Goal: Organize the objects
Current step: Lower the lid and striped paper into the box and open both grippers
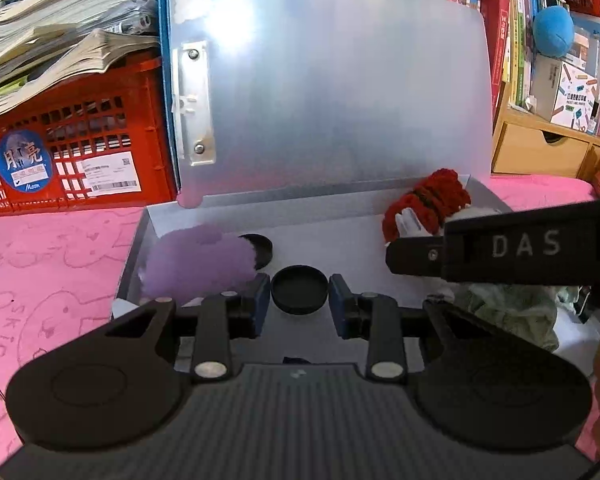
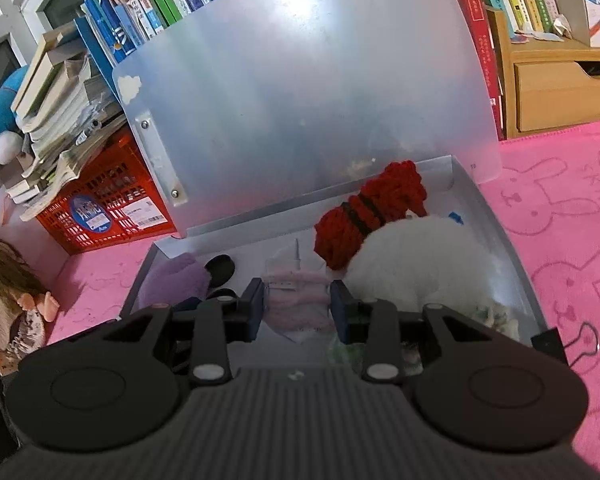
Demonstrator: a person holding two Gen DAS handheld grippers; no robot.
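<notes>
An open silvery case (image 1: 220, 216) lies on the pink mat, its frosted lid (image 1: 340, 92) standing upright. My left gripper (image 1: 299, 305) is shut on a black round cap (image 1: 299, 292), just above the case floor near its front. A second black cap (image 1: 262, 246) lies inside beside a purple fluffy ball (image 1: 196, 264). My right gripper (image 2: 298, 305) is shut on a pink fluffy bundle (image 2: 296, 292) over the case's middle. Red yarn (image 2: 372, 208) and a white fluffy item (image 2: 416, 260) fill the right end. The right tool's black body (image 1: 520, 248) crosses the left wrist view.
A red crate (image 1: 72, 152) with stacked books on it stands left of the case. Shelves of books (image 2: 148, 20) rise behind, and a wooden drawer unit (image 2: 560, 92) stands at the right. A doll (image 2: 8, 304) lies on the pink mat (image 2: 560, 240) at the left.
</notes>
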